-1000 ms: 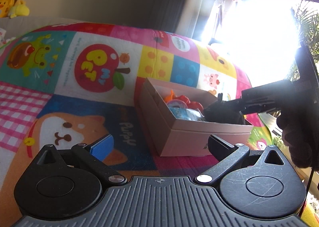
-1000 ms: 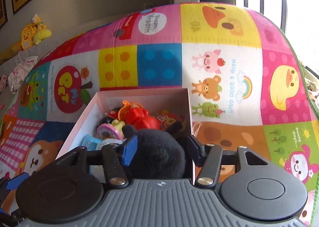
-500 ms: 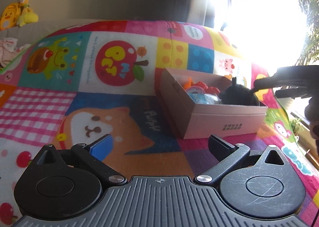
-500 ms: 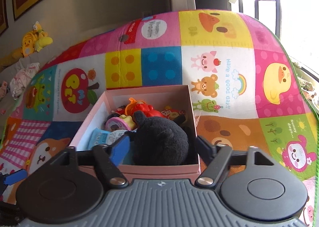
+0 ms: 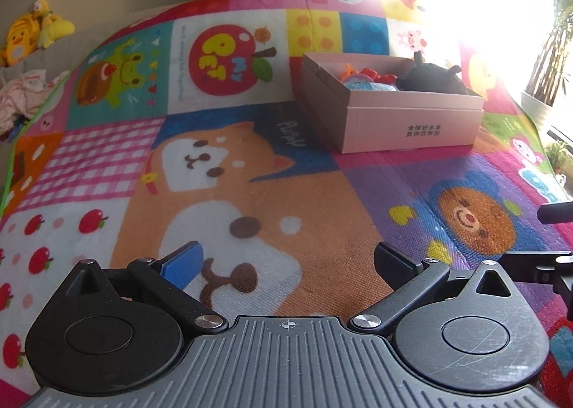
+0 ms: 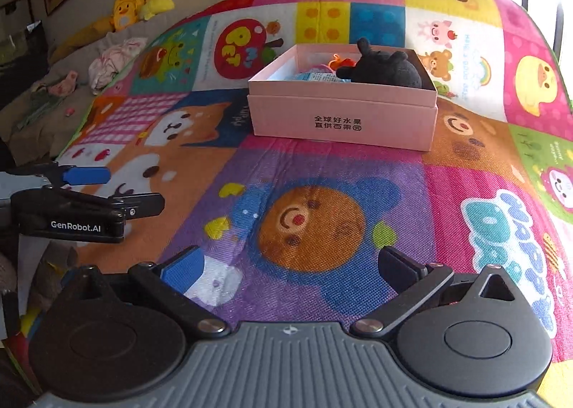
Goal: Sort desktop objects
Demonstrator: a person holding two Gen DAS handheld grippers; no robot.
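A pink cardboard box point(image 5: 412, 121) point(image 6: 340, 121) stands on the colourful play mat. Inside it lies a black plush toy point(image 5: 433, 80) point(image 6: 386, 67) beside red and orange toys point(image 5: 372, 75) and a blue packet point(image 6: 315, 76). My right gripper point(image 6: 290, 266) hovers over the mat well short of the box, its jaws opening wide with nothing between them. My left gripper point(image 5: 286, 261) is open and empty above the dog picture. It also shows at the left of the right wrist view, left gripper point(image 6: 107, 189).
The play mat point(image 6: 311, 221) covers the whole surface. Yellow plush toys point(image 6: 136, 3) and crumpled clothes point(image 6: 111, 64) lie beyond its far left edge. A potted plant point(image 5: 544, 85) stands by the bright window on the right.
My right gripper let go of the black plush, which now rests in the box, opened and pulled back from it. My left gripper also drew back, so the box looks farther away.
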